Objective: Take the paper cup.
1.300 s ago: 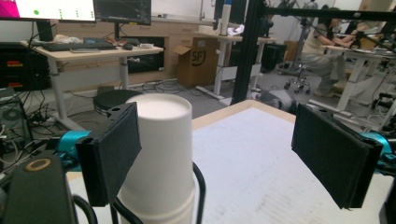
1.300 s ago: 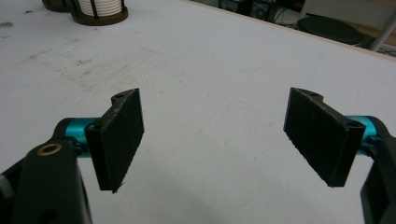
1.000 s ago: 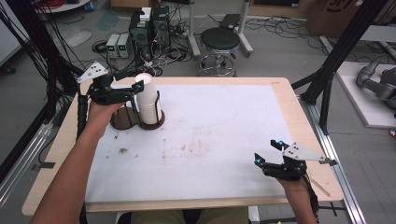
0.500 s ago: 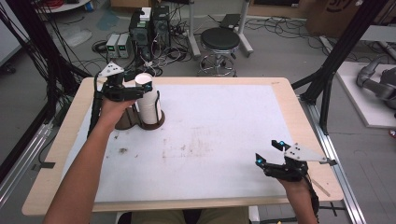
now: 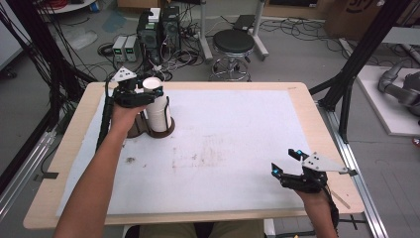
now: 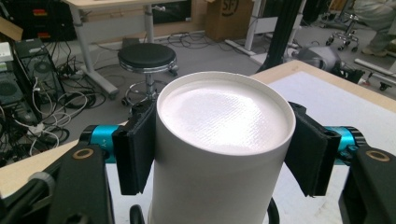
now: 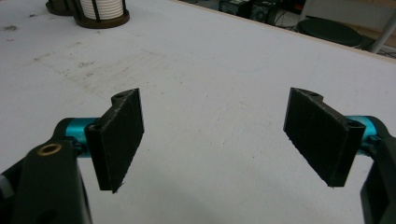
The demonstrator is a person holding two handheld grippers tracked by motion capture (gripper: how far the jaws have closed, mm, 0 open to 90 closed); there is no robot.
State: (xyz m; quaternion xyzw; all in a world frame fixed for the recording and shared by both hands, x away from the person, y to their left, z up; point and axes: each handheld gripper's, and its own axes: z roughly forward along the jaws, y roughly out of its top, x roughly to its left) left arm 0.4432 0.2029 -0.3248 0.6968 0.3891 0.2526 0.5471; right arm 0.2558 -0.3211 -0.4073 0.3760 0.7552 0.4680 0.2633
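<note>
Over at the far left of the table (image 5: 317, 129) we hold the left gripper (image 5: 151, 91) up at the top of a white cylinder (image 5: 157, 106), a tall stack of white cups that stands upright in a dark round holder (image 5: 166, 131). From the left gripper view the left gripper (image 6: 219, 144) has its 2 black jaws pressed against opposite sides of the white cylinder (image 6: 224, 154), just under its rim, so it is clamped on the thing. Thin black upright rods of the holder show at the bottom of that view. A second dark holder (image 5: 134, 130) sits just beside the first, partly hidden behind our hand.

Moving right, the white table cover is bare but for faint smudges near its middle.

At the near right corner we keep the right gripper (image 5: 287, 163) low over the table, well apart from the stack. In the right gripper view the right gripper (image 7: 215, 135) has its 2 jaws spread wide with nothing between them, and the white cylinder (image 7: 102, 8) stands far off at the upper left
</note>
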